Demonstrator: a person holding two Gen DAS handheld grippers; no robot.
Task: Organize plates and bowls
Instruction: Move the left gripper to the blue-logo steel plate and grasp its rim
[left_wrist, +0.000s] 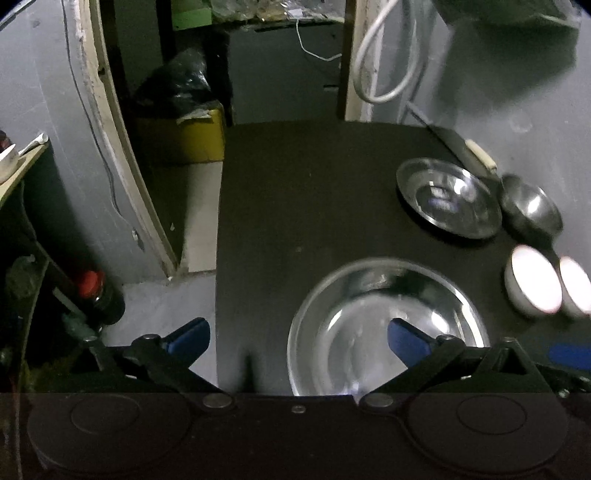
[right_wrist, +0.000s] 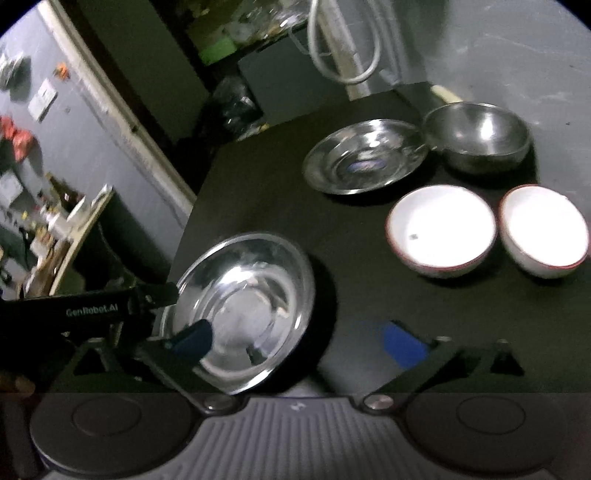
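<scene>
A wide shallow steel plate (left_wrist: 388, 325) (right_wrist: 251, 310) lies near the front of the black table (left_wrist: 295, 184). My left gripper (left_wrist: 297, 339) is open, its right blue fingertip (left_wrist: 406, 341) hanging over the plate's hollow and its left one off the table's edge. My right gripper (right_wrist: 299, 343) is open too, with the plate's right rim between its fingers and no pad pressing on it. Farther back lie a second steel plate (left_wrist: 448, 197) (right_wrist: 364, 155), a steel bowl (left_wrist: 532, 208) (right_wrist: 476, 136) and two white bowls (right_wrist: 441, 229) (right_wrist: 543, 229).
A knife with a pale handle (left_wrist: 476, 151) lies at the table's far right corner by the grey wall. A white hose (left_wrist: 384, 55) hangs behind. On the floor to the left are a yellow bin (left_wrist: 184, 136) and a red-capped bottle (left_wrist: 92, 284).
</scene>
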